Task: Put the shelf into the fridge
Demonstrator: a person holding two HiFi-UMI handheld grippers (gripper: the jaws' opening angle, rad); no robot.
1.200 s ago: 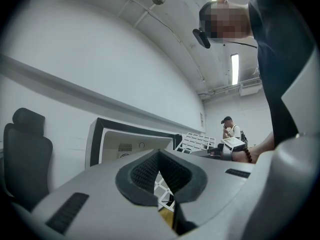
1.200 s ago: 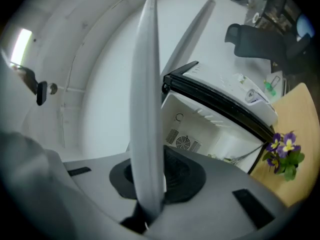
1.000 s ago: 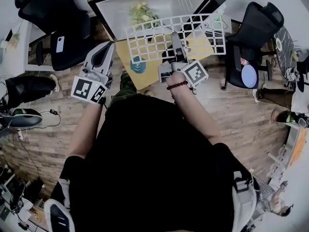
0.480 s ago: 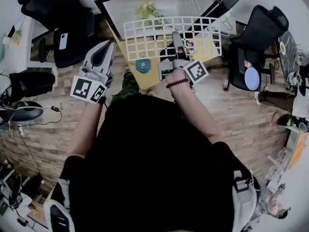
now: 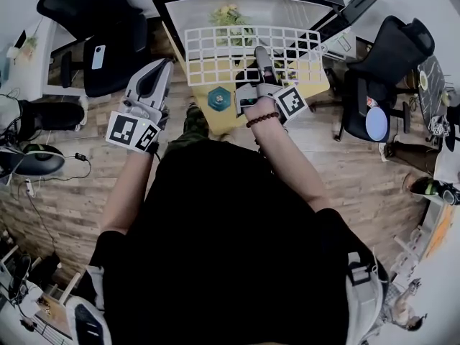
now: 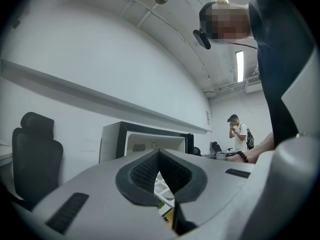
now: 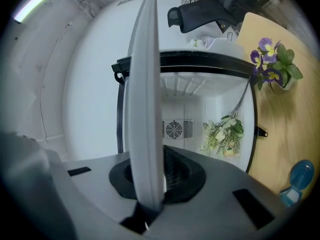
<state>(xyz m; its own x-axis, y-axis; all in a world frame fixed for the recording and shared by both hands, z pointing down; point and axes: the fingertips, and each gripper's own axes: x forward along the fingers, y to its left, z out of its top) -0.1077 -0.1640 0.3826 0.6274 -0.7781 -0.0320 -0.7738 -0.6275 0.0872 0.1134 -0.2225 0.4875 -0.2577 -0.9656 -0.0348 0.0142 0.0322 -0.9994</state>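
Note:
The white wire shelf hangs level in front of the open fridge, over a small wooden table. My right gripper is shut on the shelf's near edge. In the right gripper view the shelf shows edge-on as a white upright band clamped in the right gripper. Behind it lies the fridge cavity, with a fan grille and a spray of flowers inside. My left gripper is held to the left of the shelf, shut and empty. Its pads meet in the left gripper view.
A blue round object and a potted purple flower are on the table. Black office chairs stand at the left and right of the fridge. A person stands far back in the room.
The shelf has swung from tilted to level and sits closer to the fridge opening, carried by the right gripper. The left gripper has barely moved.

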